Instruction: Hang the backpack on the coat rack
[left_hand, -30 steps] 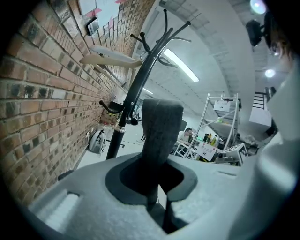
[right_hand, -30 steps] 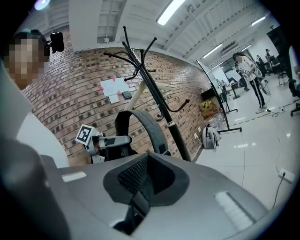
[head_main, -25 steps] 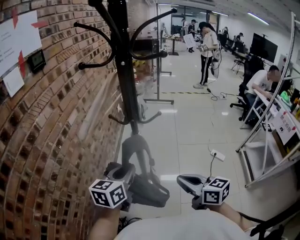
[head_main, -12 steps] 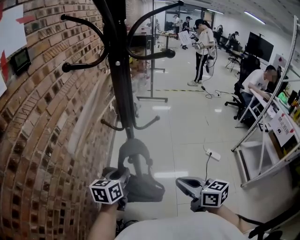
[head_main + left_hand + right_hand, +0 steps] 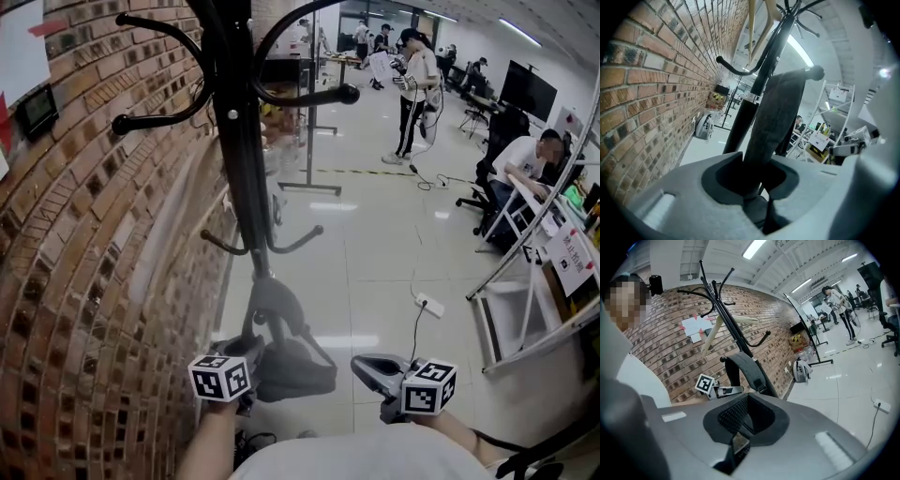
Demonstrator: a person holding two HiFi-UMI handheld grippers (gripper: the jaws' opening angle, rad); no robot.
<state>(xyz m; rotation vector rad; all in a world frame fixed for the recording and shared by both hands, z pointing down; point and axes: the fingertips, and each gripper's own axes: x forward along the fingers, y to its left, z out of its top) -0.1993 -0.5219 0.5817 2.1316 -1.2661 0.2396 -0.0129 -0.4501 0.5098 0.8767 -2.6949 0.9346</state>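
The black coat rack (image 5: 239, 150) stands against a brick wall (image 5: 84, 281). The grey backpack (image 5: 292, 367) hangs low on its pole, at 6 o'clock in the head view, its strap (image 5: 776, 112) looped over a ball-tipped hook (image 5: 814, 72). The left gripper (image 5: 251, 354), at 9 o'clock of the backpack, is opening to a narrow gap with the strap between its jaws. The right gripper (image 5: 362, 364), at 3 o'clock and apart from the backpack, has its jaws together and holds nothing.
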